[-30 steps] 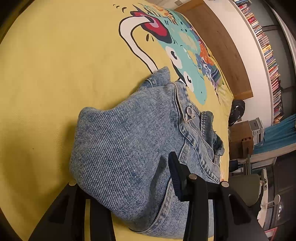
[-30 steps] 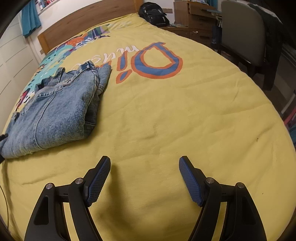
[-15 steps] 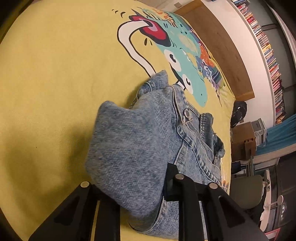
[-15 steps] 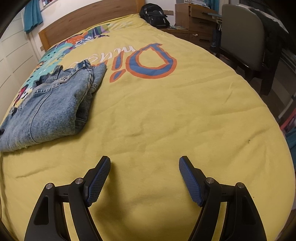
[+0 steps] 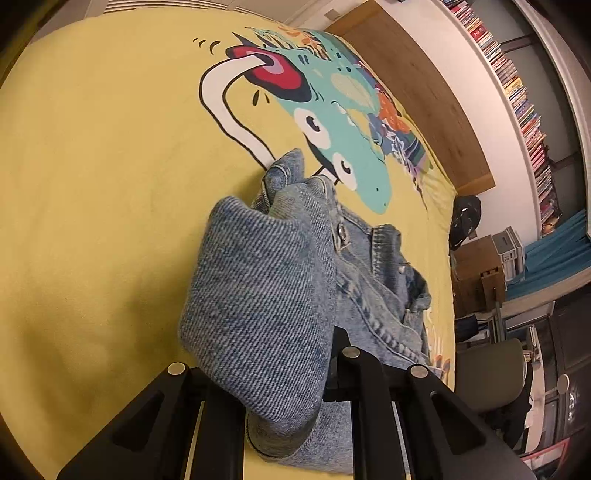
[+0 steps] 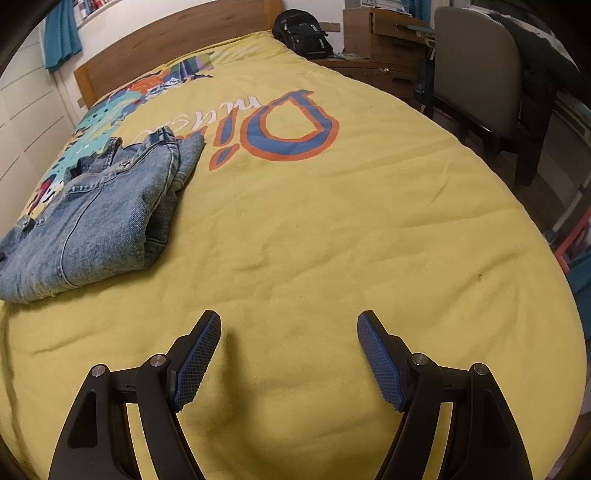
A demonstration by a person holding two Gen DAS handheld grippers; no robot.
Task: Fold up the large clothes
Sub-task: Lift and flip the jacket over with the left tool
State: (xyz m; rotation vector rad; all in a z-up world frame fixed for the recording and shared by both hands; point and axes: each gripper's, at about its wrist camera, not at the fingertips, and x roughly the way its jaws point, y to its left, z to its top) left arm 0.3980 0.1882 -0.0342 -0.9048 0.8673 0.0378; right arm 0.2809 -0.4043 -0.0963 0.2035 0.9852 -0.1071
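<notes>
A pair of light blue jeans [image 6: 99, 214] lies folded on the yellow bedspread [image 6: 332, 229], at the left of the right wrist view. In the left wrist view my left gripper [image 5: 273, 369] is shut on a thick fold of the jeans [image 5: 258, 306] and holds that end lifted, doubled over toward the waistband and button [image 5: 340, 232]. The denim hides its fingertips. My right gripper [image 6: 288, 350] is open and empty, low over bare bedspread, well to the right of the jeans.
The bedspread carries a colourful cartoon print [image 5: 332, 110] and blue-orange lettering [image 6: 280, 125]. A wooden headboard [image 6: 166, 55] stands at the far end. A black backpack [image 6: 303, 33], wooden drawers [image 6: 384, 48] and a grey chair [image 6: 476, 85] stand beside the bed.
My left gripper has closed on the jeans' end and lifted it, folding it toward the waistband. The right gripper has stayed open, with its view drifting slightly.
</notes>
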